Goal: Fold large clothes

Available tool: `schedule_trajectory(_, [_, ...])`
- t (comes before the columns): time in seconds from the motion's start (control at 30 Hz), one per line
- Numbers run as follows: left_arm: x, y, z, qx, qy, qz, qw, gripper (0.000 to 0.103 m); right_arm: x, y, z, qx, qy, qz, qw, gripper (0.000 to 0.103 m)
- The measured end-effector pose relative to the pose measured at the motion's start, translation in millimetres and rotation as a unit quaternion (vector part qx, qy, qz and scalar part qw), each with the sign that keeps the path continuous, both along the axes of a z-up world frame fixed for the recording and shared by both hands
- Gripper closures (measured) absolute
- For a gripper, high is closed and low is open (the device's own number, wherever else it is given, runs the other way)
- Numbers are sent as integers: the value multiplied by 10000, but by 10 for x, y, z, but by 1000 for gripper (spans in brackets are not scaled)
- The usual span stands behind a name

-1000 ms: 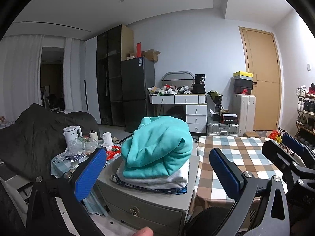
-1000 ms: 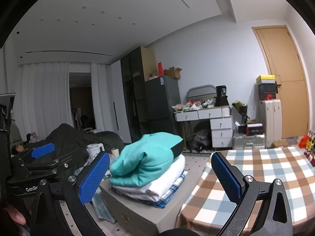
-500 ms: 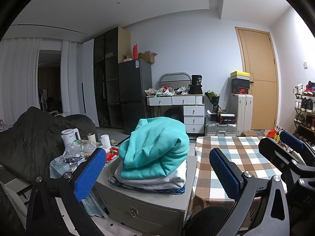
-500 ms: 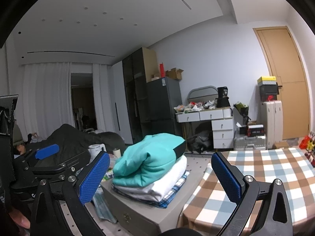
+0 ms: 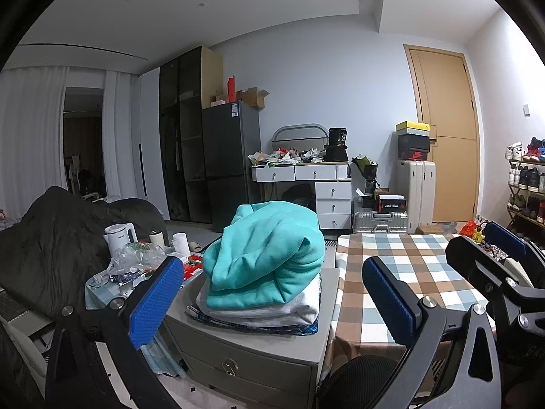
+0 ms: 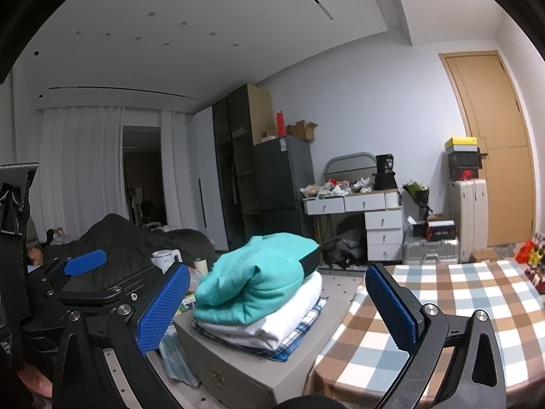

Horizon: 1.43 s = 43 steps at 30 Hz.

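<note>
The left gripper [image 5: 269, 293] holds its jaws wide apart with nothing between them, its blue pads [image 5: 155, 298] framing the pile of clothes ahead. The right gripper [image 6: 277, 301] is spread just as wide and is also empty. In the left wrist view the right gripper shows at the far right edge, beside the checked cloth; in the right wrist view the left gripper sits at the left edge.

Between both pairs of jaws, but beyond them and untouched, lies a folded teal sweatshirt [image 5: 269, 255] on top of a stack: under it a folded white garment [image 6: 272, 323], and at the bottom a blue plaid piece [image 6: 299, 337]. The stack rests on a grey drawer cabinet [image 5: 252, 358] with a small brass pull on its front.

Just right of the cabinet stands a surface covered with a brown, blue and white checked tablecloth [image 5: 408, 266]. To the left of the cabinet a low surface carries a white kettle [image 5: 119, 235], cups and a plastic bag. Left of that is a dark quilt [image 5: 51, 245] in a heap.

Farther off, against the back wall, stand a dark fridge [image 5: 231, 160], a white dresser [image 5: 316, 187] piled with clutter, pale suitcases [image 5: 415, 187] with shoe boxes on top, and a tan door [image 5: 446, 129]. A shoe rack [image 5: 524, 187] lines the right wall.
</note>
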<state>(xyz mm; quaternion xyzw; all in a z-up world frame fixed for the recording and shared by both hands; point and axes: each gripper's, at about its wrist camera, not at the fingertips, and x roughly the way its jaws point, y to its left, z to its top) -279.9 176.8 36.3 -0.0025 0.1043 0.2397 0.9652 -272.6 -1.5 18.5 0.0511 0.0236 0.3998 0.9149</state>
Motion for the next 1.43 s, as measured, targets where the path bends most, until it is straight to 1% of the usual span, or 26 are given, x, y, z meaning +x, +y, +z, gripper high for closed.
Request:
schedule_trajectory(0.3, [-1, 0, 0, 13, -3, 13, 10000, 1, 61, 7, 1, 63, 171, 16, 9998, 0])
schedule_trajectory(0.8, [7, 18, -8, -9, 31, 13, 10000, 1, 19, 45, 8, -34, 33, 10, 10000, 0])
schedule_trajectory(1.2, [51, -42, -24, 11, 109, -47, 9999, 1, 52, -2, -26, 34, 129, -12, 9999, 0])
schedule_trajectory(1.43, [104, -102, -50, 52, 165, -110, 9998, 1, 117, -64, -99, 75, 199, -136, 9997, 0])
